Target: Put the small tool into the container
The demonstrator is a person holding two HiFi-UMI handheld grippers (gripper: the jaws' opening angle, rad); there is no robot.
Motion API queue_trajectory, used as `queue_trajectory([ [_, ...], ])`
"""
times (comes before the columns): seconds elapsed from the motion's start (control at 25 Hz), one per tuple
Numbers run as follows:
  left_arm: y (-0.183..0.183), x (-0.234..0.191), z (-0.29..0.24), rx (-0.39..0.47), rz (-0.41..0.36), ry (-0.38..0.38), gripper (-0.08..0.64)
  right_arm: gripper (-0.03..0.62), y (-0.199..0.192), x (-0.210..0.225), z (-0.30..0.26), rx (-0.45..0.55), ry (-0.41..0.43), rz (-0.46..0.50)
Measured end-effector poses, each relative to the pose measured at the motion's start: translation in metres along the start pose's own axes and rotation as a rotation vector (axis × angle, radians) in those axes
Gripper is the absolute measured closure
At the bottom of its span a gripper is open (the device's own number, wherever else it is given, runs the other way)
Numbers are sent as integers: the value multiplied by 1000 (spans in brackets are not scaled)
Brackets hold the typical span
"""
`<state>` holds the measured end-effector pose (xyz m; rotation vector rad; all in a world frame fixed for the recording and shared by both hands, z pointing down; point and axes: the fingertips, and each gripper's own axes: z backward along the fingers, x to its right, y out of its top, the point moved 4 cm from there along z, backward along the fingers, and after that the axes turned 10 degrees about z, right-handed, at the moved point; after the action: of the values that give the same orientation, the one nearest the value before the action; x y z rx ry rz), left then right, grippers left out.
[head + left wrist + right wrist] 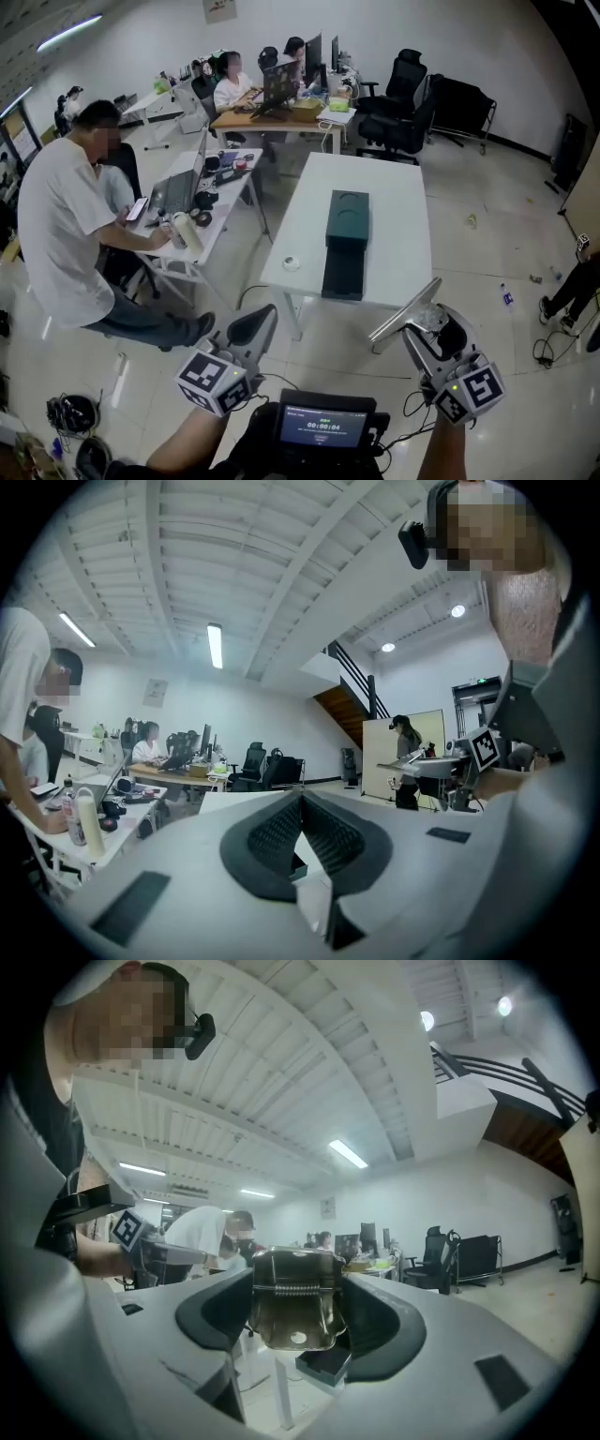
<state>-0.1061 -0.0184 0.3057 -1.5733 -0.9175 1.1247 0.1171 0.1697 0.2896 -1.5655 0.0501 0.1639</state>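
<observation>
The container [347, 217] is a dark green box on the white table [384, 178], and a flat dark piece [343, 272] lies against its near end. The small tool [292, 1312] is a brassy metal spring clip, and my right gripper [295, 1283] is shut on it. In the head view the right gripper [422, 314] hangs off the table's near right corner, short of the box. My left gripper [265, 314] hangs off the near left corner. Its jaws meet at the tips with nothing between them in the left gripper view [300, 799].
A small white tape roll [292, 263] lies near the table's left edge. A person in a white shirt [61, 234] sits at a cluttered desk [192, 211] to the left. More desks, people and black office chairs [398, 122] stand beyond the table. Cables lie on the floor at right.
</observation>
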Motion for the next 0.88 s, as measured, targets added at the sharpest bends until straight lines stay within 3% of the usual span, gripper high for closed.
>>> queue_trajectory([
  [0.24,15,-62,-60,0,60,-2,526,281,-13,26,-76,-36,8,12],
  [0.4,20,-112,-92,-11,62,-62,526,281,-16,29,-120,-43,-60,-7],
  [0.64,38,-207,-129,8,76,-99,526,281,-19,30,-220,-50,-91,7],
  [0.88,56,-263,-169,26,94,-115,526,281,-22,41,-281,-59,-97,34],
])
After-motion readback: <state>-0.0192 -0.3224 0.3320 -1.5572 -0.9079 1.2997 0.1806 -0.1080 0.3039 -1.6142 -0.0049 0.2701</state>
